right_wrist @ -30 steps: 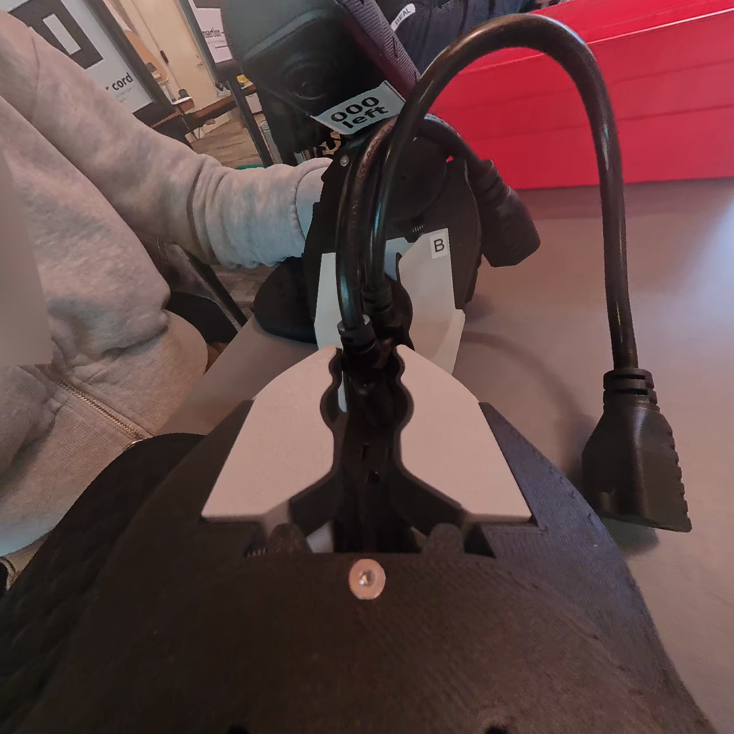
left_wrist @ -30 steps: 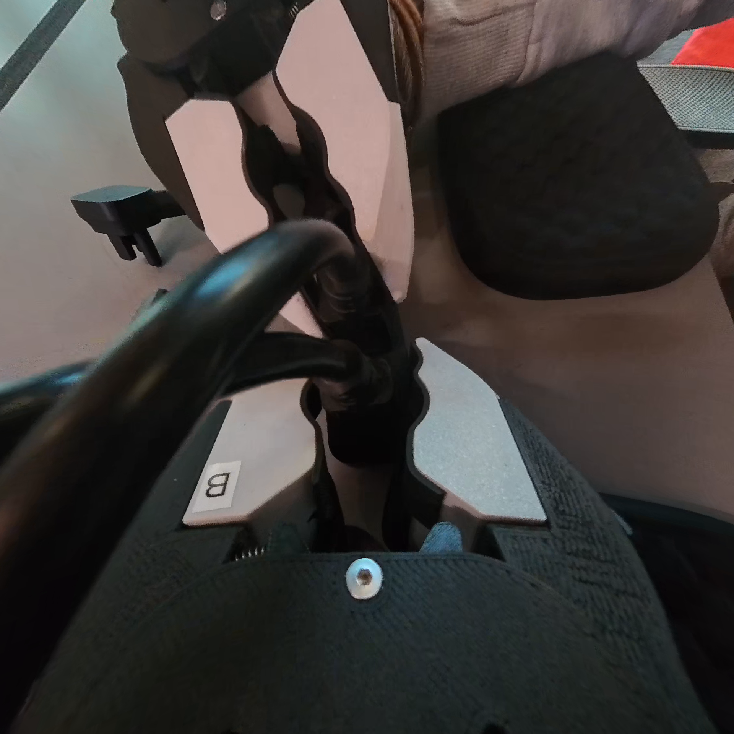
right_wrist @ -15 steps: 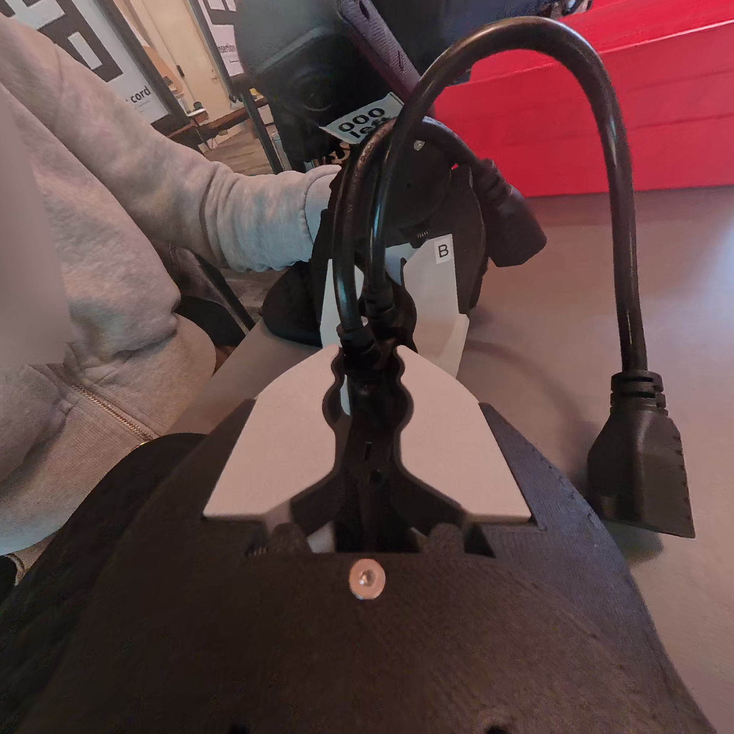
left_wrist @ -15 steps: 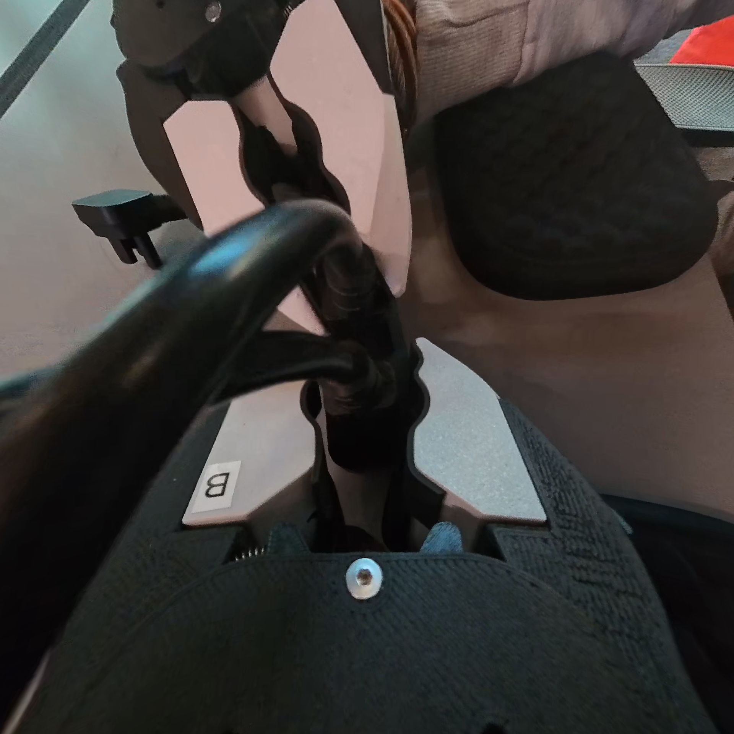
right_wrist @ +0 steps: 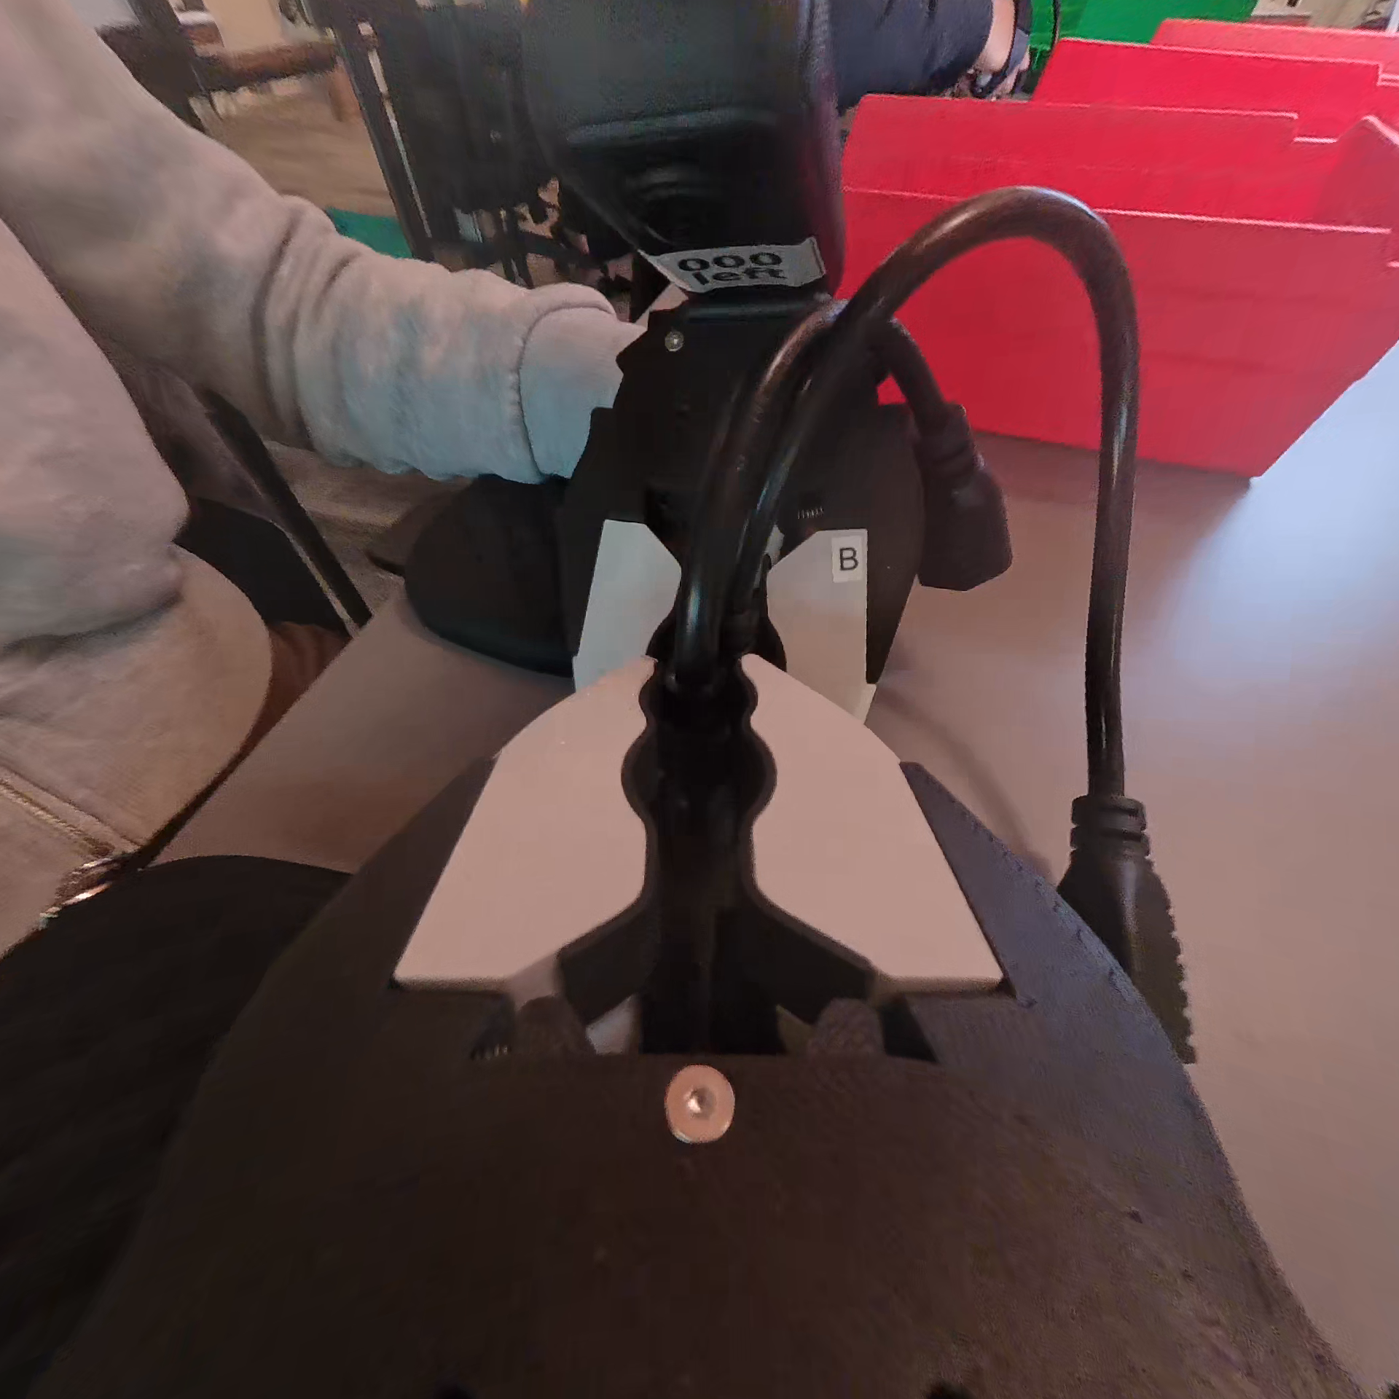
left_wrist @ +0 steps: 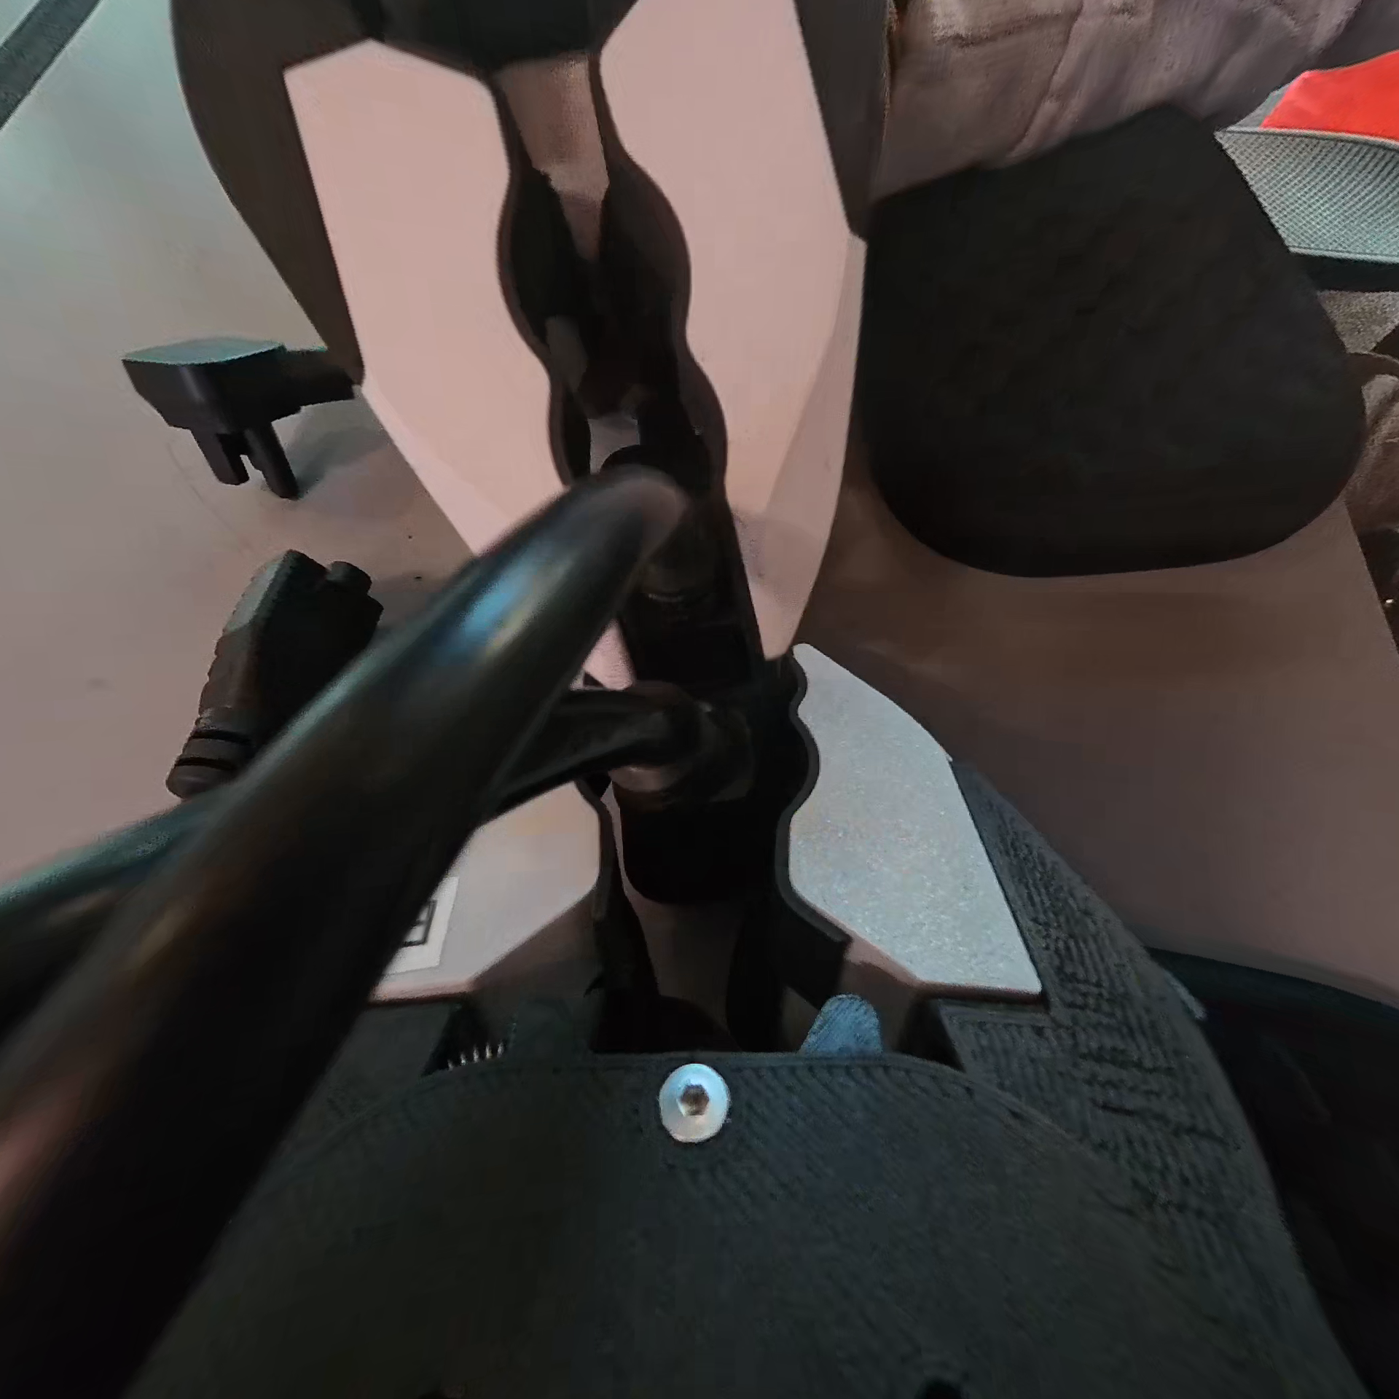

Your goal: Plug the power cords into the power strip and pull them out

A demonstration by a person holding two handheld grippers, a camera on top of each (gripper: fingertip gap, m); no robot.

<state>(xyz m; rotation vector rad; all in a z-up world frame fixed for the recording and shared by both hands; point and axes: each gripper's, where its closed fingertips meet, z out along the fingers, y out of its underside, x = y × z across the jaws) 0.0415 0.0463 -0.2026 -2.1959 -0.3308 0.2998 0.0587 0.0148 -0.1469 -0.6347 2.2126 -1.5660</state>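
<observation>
while both grippers clamp cords [right_wrist: 1113, 424].

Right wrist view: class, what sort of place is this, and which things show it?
Probably an indoor lab or workshop: red bins stacked behind a grey tabletop, black metal furniture legs over a wooden floor beyond.

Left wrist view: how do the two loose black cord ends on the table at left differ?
The far plug shows prongs pointing down at the table; the near connector shows none. The far plug's head is flat and smooth; the near connector is ribbed. Both are black and lie loose.
</observation>
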